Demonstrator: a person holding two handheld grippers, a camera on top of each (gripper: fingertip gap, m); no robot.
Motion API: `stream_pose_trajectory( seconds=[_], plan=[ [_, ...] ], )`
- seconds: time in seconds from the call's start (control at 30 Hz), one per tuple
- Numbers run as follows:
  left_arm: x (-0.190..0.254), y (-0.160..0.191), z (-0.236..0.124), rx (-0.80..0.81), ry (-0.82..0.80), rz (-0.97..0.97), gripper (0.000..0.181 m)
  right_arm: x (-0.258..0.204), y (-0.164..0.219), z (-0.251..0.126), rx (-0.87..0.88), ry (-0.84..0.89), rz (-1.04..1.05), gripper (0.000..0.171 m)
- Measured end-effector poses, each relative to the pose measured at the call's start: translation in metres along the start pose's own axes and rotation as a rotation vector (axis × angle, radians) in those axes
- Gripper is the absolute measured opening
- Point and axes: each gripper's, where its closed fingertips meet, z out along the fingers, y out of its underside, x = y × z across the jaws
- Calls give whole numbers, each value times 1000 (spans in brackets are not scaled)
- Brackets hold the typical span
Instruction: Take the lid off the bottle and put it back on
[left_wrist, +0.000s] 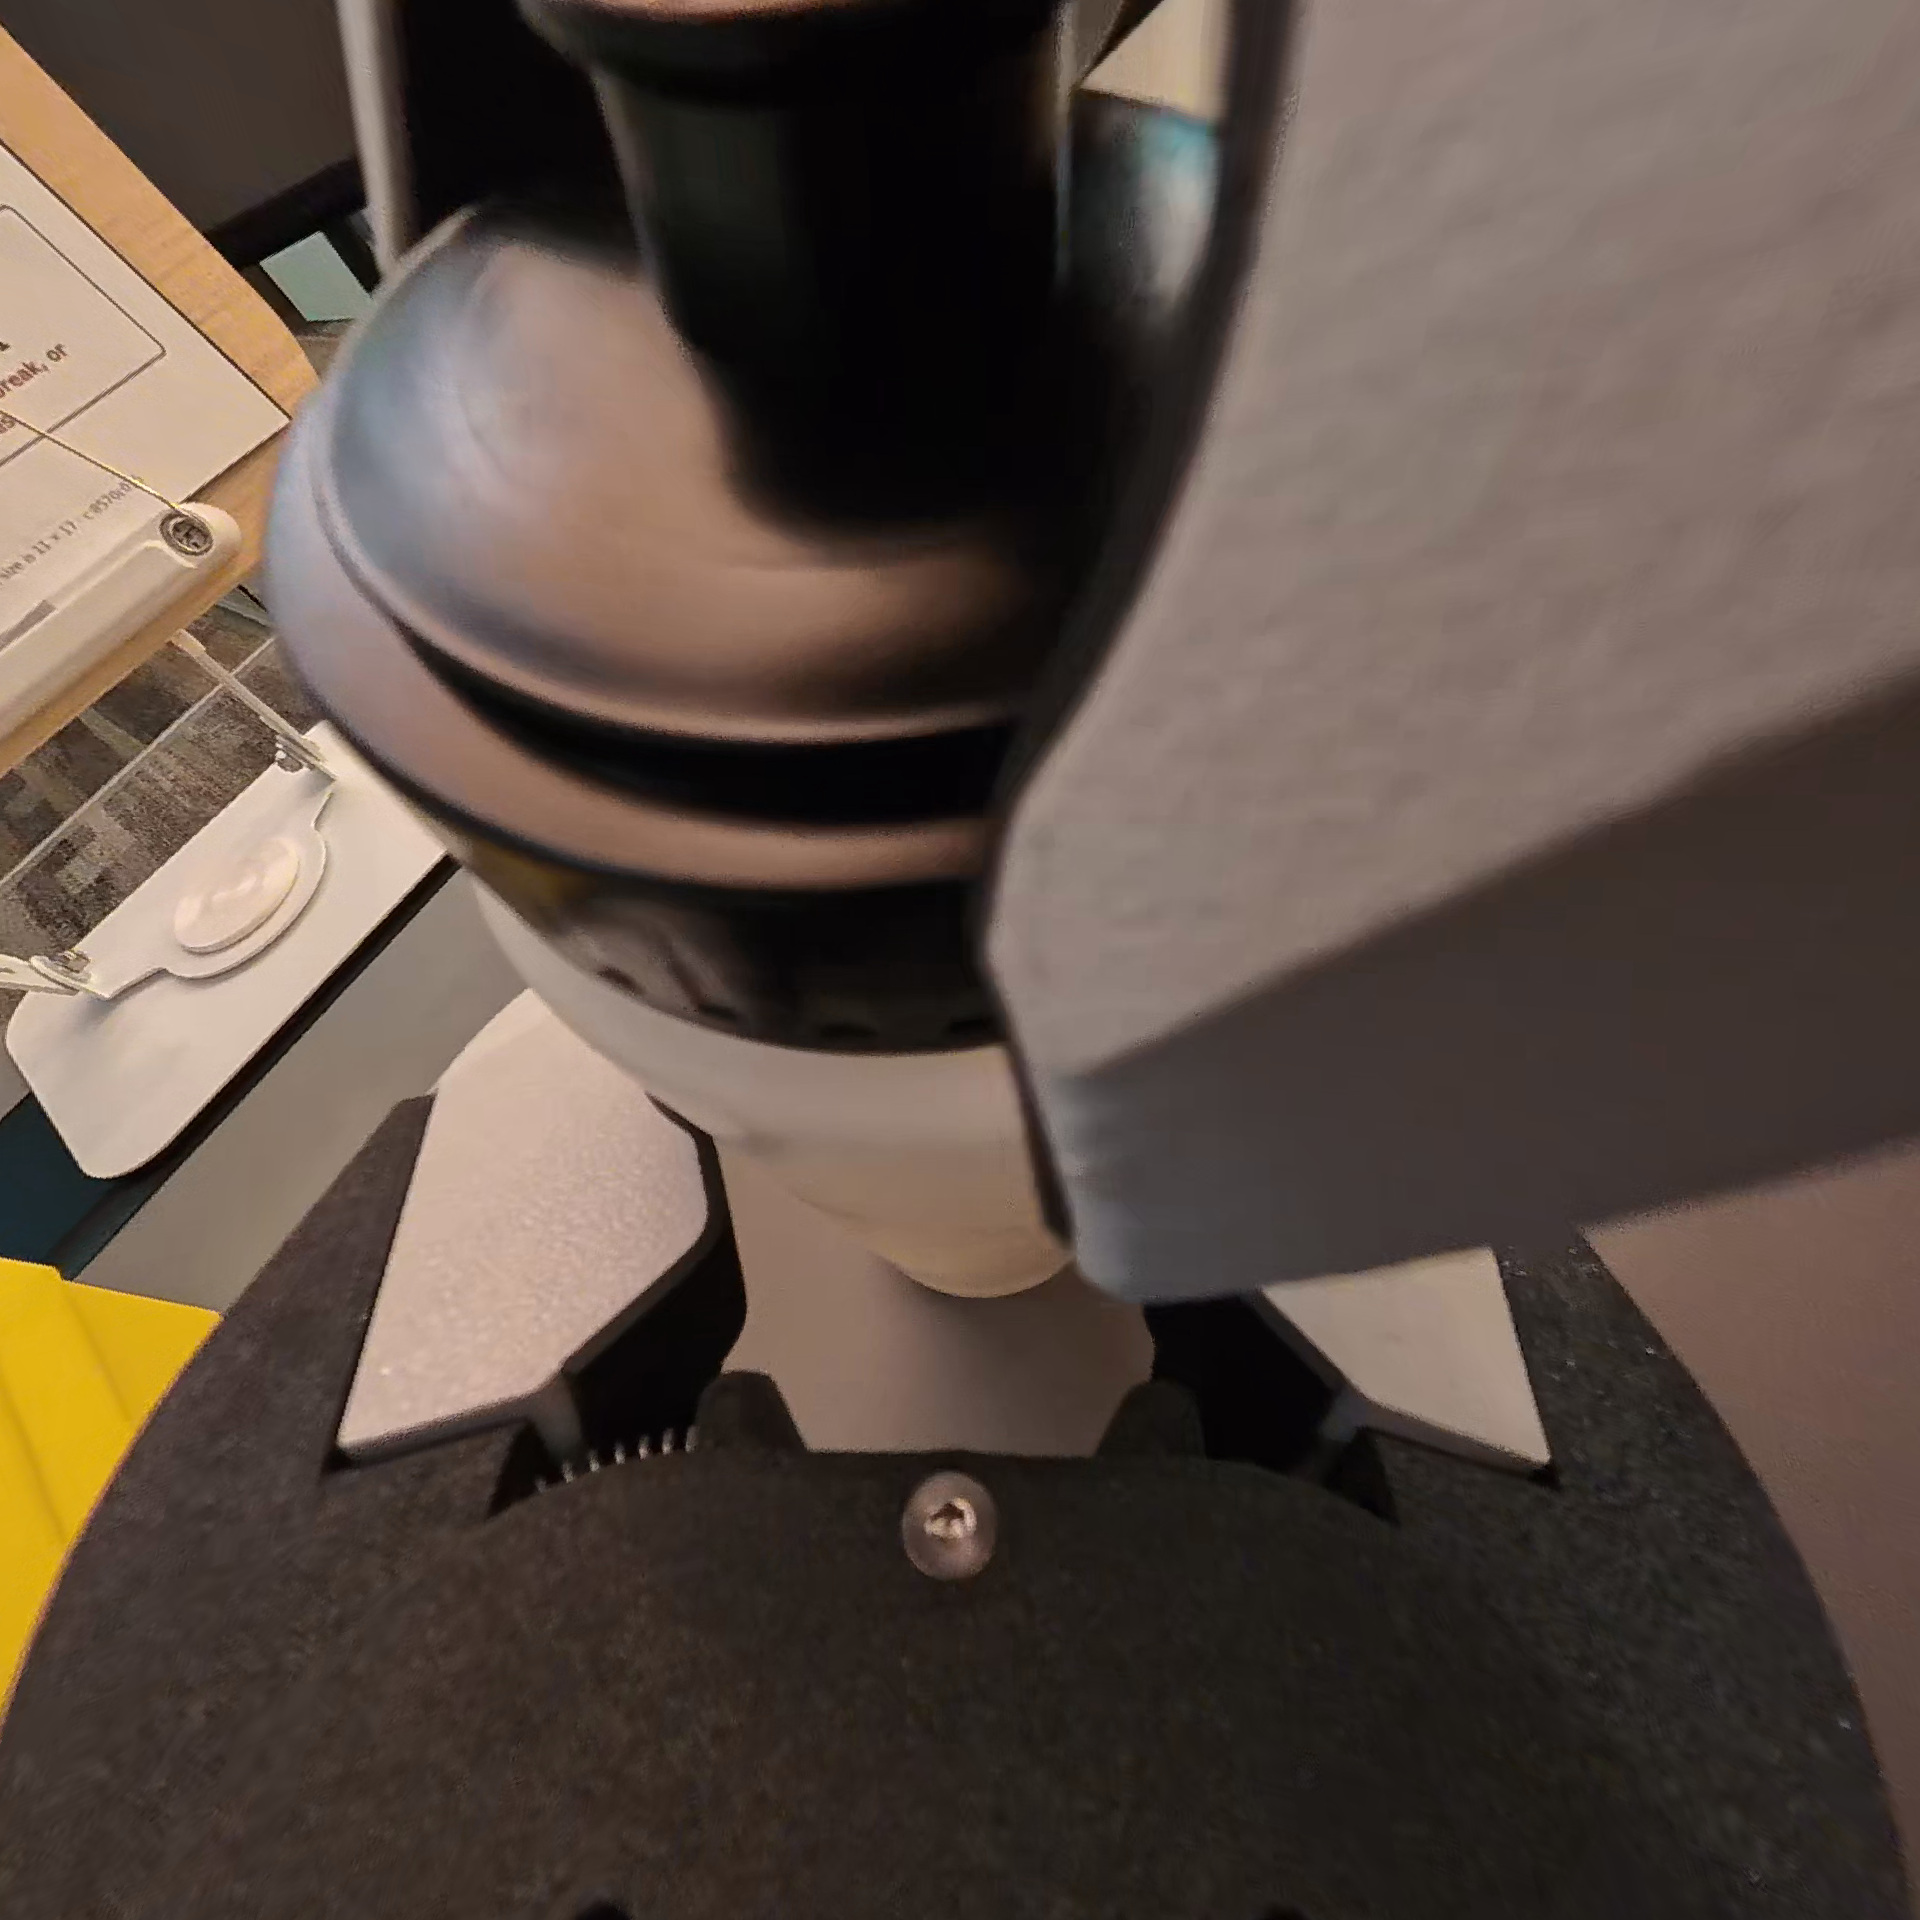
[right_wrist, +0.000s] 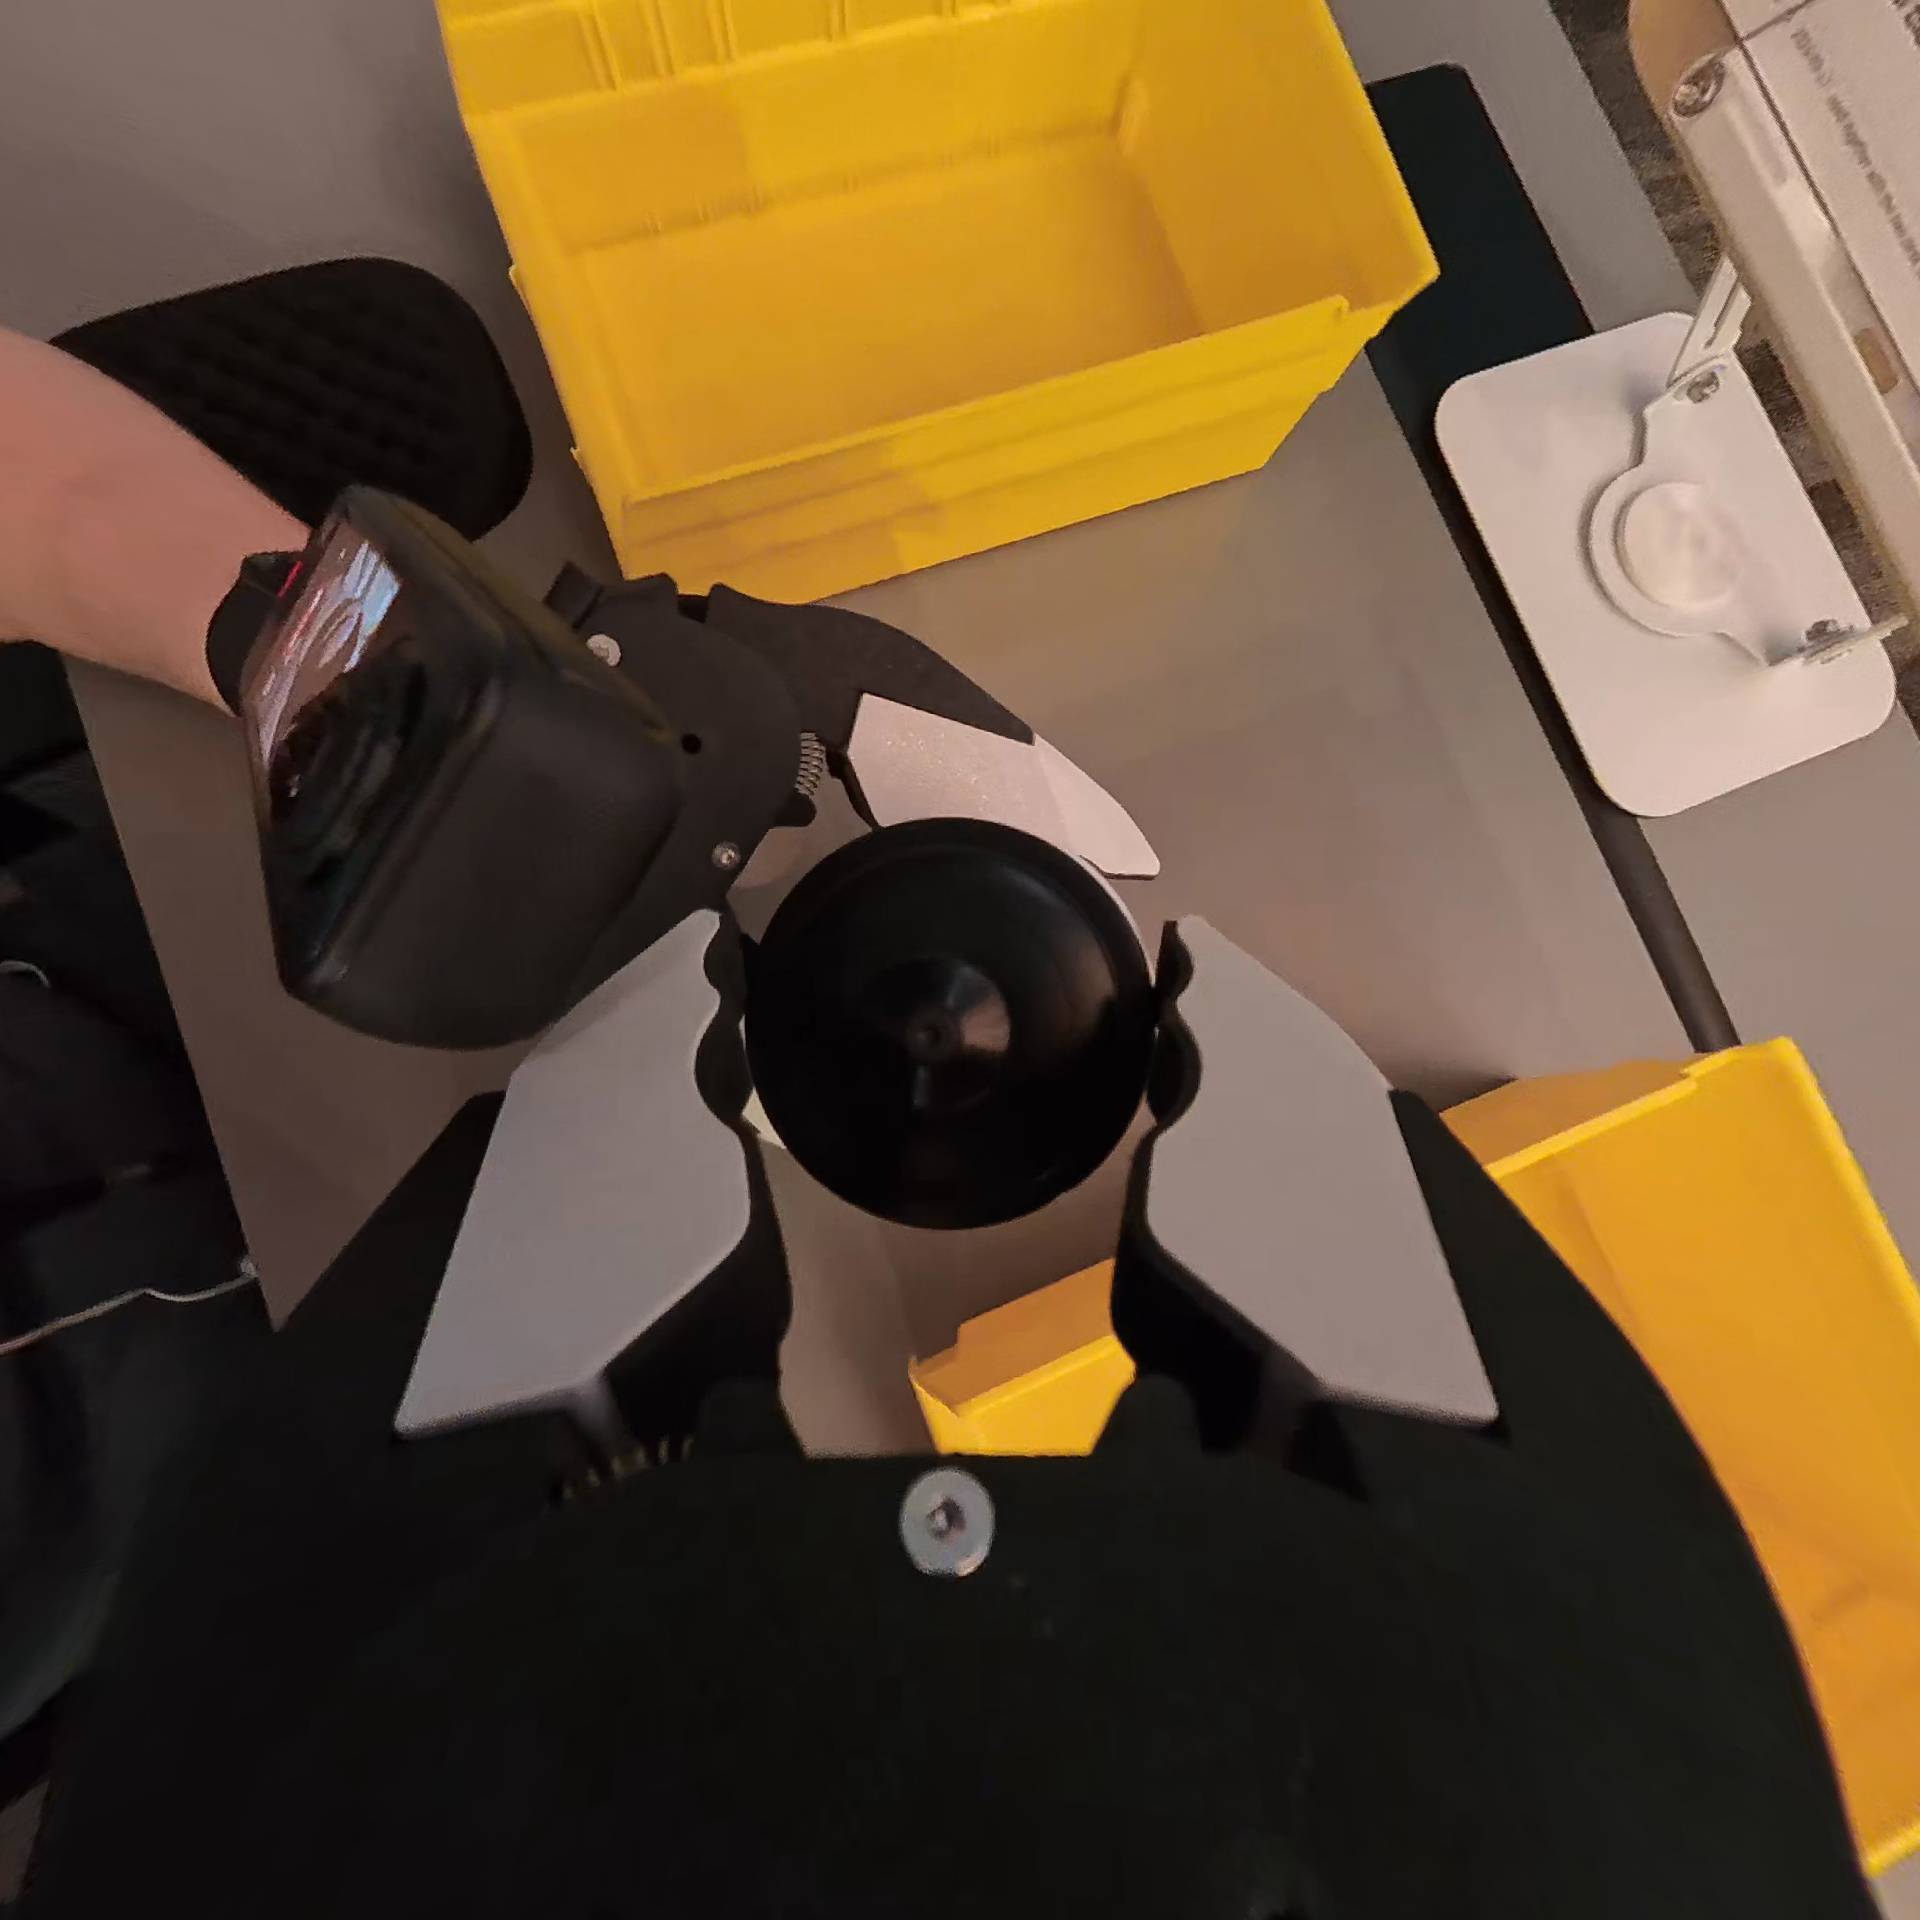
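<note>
A white bottle (left_wrist: 831, 1101) with a black domed lid (right_wrist: 935, 935) and nozzle stands over the grey table (right_wrist: 1299, 779). My left gripper (left_wrist: 904, 1195) comes in from the left and is shut on the bottle's white body below the lid; its upper finger (right_wrist: 997, 790) shows beside the lid. My right gripper (right_wrist: 945, 1023) points straight down over the lid, with both fingers pressed against the lid's rim. One right finger (left_wrist: 1455, 623) fills the right of the left wrist view. A dark band (left_wrist: 727, 769) shows between the dome and the lower ring. The bottle's base is hidden.
A yellow bin (right_wrist: 935, 312) sits beyond the bottle, and another yellow bin (right_wrist: 1714, 1299) sits at the right. A white stand base (right_wrist: 1662, 561) with a sign holder lies at the table's right edge. A black chair back (right_wrist: 312, 395) and a person's forearm (right_wrist: 94, 520) are at the left.
</note>
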Motion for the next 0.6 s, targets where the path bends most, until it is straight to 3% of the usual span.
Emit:
stream_pose_trajectory(
  seconds=[0.03, 0.23, 0.33, 0.5, 0.6],
  plan=[
    [1, 0, 0, 5, 10, 9, 98, -1, 0, -1, -3, -9, -35, 76],
    [13, -3, 3, 44, 88, 86, 97, -24, 4, -5, 124, -223, -461, 76],
    [7, -2, 4, 46, 100, 12, 97, -17, -2, -2, 150, -252, -354, 76],
    [-11, 5, 3, 23, 154, -200, 97, 18, -20, 4, 193, -91, -144, 86],
    [-18, 7, 1, 4, 168, -265, 97, 24, -25, 5, 220, -128, 28, 85]
  ],
)
